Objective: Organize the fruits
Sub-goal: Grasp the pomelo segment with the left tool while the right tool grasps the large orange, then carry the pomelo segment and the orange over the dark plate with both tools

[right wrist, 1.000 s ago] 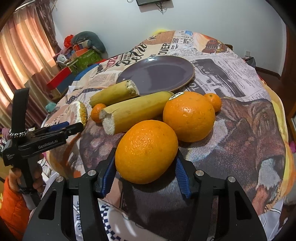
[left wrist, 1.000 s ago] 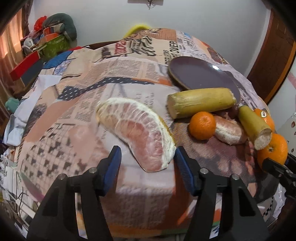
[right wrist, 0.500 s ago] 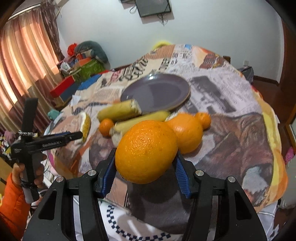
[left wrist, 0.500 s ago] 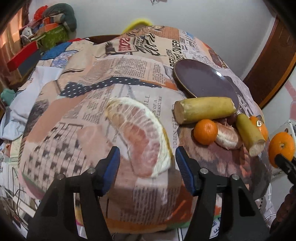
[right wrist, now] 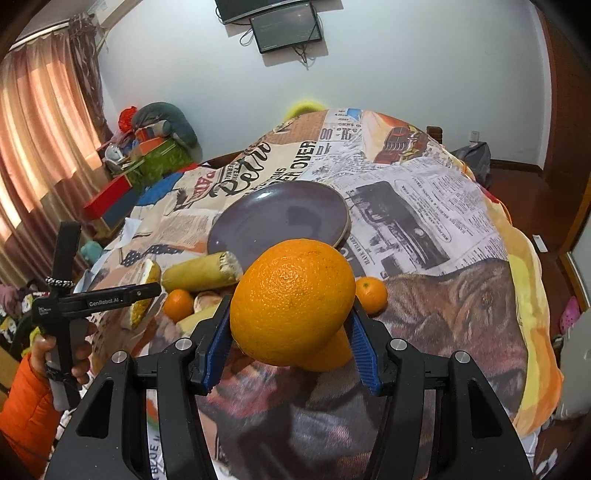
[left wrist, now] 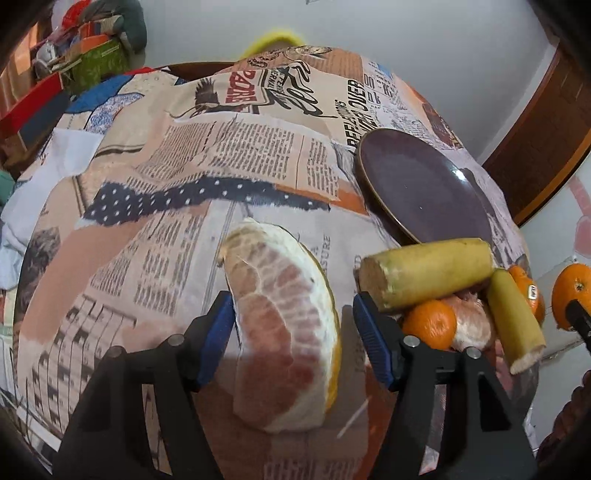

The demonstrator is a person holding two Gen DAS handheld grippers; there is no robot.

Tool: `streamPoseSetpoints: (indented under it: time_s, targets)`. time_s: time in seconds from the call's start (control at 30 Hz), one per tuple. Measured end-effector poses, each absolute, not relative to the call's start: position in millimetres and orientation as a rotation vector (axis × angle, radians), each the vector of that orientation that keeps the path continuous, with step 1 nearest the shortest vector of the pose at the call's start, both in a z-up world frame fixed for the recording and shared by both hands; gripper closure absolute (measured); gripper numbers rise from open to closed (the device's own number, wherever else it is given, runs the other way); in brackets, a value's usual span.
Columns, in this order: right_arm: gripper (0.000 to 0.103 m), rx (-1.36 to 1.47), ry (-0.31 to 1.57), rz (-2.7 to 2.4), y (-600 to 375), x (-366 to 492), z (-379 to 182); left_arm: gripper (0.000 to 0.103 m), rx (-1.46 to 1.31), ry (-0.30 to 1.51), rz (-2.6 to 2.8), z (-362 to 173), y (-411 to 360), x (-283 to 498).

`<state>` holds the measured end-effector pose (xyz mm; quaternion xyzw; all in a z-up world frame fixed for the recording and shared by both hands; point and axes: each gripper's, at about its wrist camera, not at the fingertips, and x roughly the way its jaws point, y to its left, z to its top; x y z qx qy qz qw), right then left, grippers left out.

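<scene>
Newspaper-print cloth (left wrist: 229, 155) covers the rounded table that carries everything, under a pale wall with a dark screen (right wrist: 284, 22) mounted high.

Your right gripper (right wrist: 290, 330) pinches a large round orange (right wrist: 291, 301), lifted clear of the cloth. It hangs on the near side of the empty dark purple plate (right wrist: 280, 218), which sits toward the middle of the table.

Your left gripper (left wrist: 291, 332) has its jaws opening around a peeled pomelo wedge (left wrist: 282, 317) with pinkish flesh and a yellow rind edge. The left pad looks to be touching the wedge, while the right pad stands apart with cloth showing between. The right wrist view shows the wedge up off the cloth between the fingers, near the left edge of the table.

Nothing is on the plate yet, so I judge the sorting barely begun. Left in a loose pile just beside the plate's near rim are two yellow cut stalk pieces (left wrist: 428, 273), a small mandarin (left wrist: 430, 323), a peeled pale segment (left wrist: 472, 326), and a stickered orange (left wrist: 528, 291). A second small mandarin (right wrist: 371, 295) lies to the right of the held orange.

Readable writing: "GenRobot.AI" on the left gripper's body (right wrist: 105, 302), and "OVER" in large black print on the cloth (right wrist: 306, 157). The fruit sticker's text is too small to read.
</scene>
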<state>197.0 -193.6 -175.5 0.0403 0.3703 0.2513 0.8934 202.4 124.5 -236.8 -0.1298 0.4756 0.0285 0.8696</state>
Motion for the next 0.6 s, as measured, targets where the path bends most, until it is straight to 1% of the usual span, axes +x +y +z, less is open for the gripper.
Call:
streamPoseSetpoints:
  time_s: [0.1,0.13,0.23,0.4,0.6]
  targets:
    - [0.049,0.079,0.768,0.522,-193,201,-176,0.038,-0.200,0.989,0.069,-238,116,206]
    - [0.049,0.079,0.769,0.524,-193,203,-177,0.040,-0.181,0.989,0.076,-239,115,207]
    - [0.049,0.074,0.767,0.525,-192,206,-177,0.051,-0.148,0.988,0.084,-237,115,206]
    - [0.049,0.054,0.754,0.521,-191,215,-173,0.053,-0.180,0.997,0.060,-230,120,205]
    - [0.049,0.016,0.710,0.508,-191,226,-160,0.053,-0.172,0.915,0.038,-197,114,203]
